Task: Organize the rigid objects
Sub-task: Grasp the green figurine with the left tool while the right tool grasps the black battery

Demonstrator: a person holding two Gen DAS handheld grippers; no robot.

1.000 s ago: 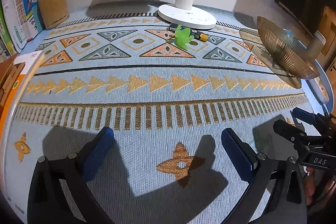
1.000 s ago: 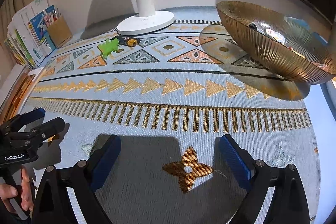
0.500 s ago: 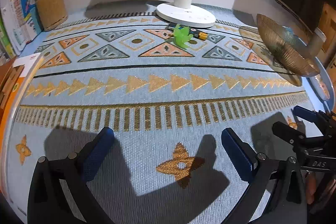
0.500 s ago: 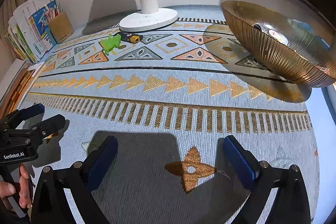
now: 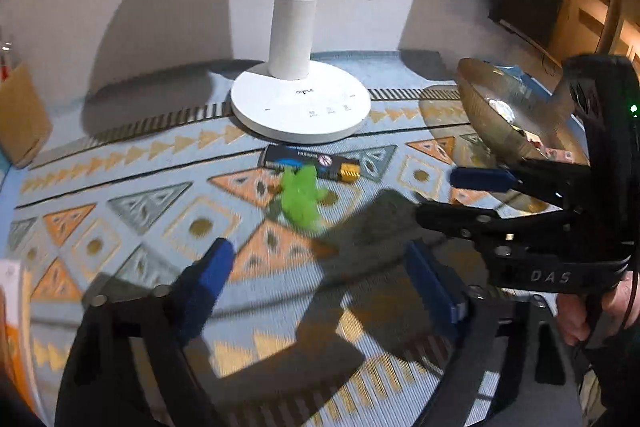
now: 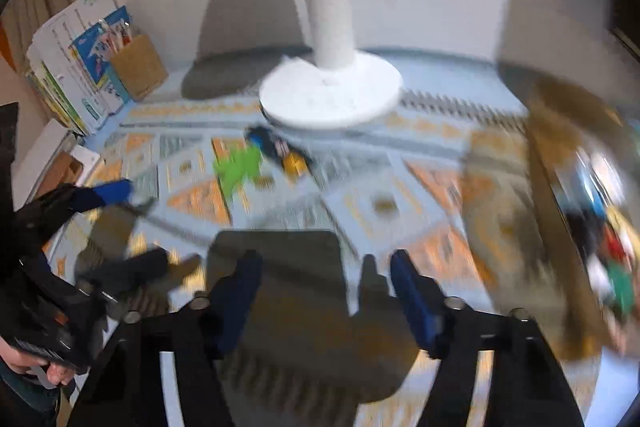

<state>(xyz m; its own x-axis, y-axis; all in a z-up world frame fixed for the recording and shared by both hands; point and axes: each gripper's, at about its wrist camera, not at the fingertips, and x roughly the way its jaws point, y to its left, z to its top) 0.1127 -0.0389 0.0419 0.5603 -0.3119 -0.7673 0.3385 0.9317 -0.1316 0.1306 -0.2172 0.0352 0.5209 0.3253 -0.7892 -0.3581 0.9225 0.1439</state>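
We record a worktop (image 5: 120, 155) under a patterned blue and orange cloth, set against a pale wall.

Far edge, middle: a white lamp base (image 5: 300, 107) with an upright post.

Just in front of the base: a battery (image 5: 312, 165), dark with a gold end, lying flat. A green toy figure (image 5: 302, 199) lies touching its near side.

Far right: a ribbed golden bowl (image 5: 492, 119) holding small items, blurred in the right wrist view.

Far left corner: a tan pen holder (image 6: 138, 67) with books (image 6: 72, 67) beside it.

Left tool (image 5: 320, 279): we see blue pads apart and closing, bare cloth between them, grasping nothing; the toy lies beyond its tips.

Right tool (image 6: 326, 291): we see pads apart and closing over bare cloth, grasping nothing. A hand (image 5: 592, 311) grips its handle.
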